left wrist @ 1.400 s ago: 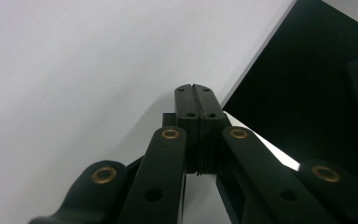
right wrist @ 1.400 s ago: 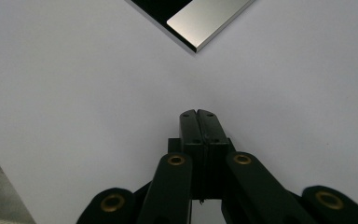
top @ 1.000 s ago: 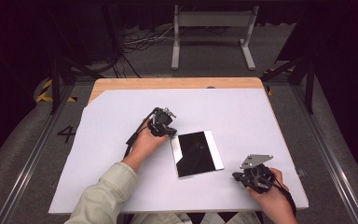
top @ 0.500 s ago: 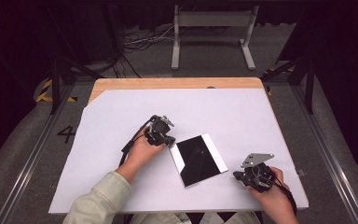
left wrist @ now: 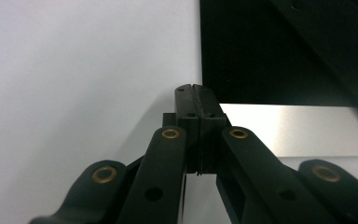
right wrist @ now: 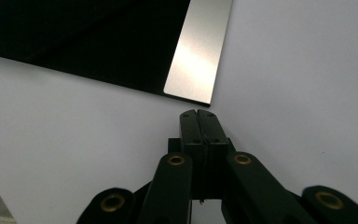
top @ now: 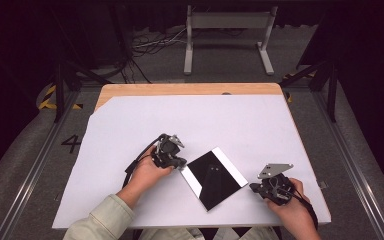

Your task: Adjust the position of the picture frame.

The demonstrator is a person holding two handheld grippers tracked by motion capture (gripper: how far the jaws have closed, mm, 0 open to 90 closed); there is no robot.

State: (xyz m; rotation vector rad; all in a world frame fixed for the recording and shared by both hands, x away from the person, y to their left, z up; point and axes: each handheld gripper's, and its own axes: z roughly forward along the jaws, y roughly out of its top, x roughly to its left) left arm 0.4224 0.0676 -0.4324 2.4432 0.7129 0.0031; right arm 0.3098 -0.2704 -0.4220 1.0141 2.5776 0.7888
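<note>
The left hand-held gripper has its jaws pressed together on nothing, tips against the near-left corner of the black plate, likely to nudge it. The right hand-held gripper, also closed and empty, waits just beside the plate's right corner on the white bench.

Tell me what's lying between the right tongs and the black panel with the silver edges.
Nothing: in the right gripper view, only bare white table sheet separates the shut right tongs from the black panel, a narrow strip short of its corner.
</note>
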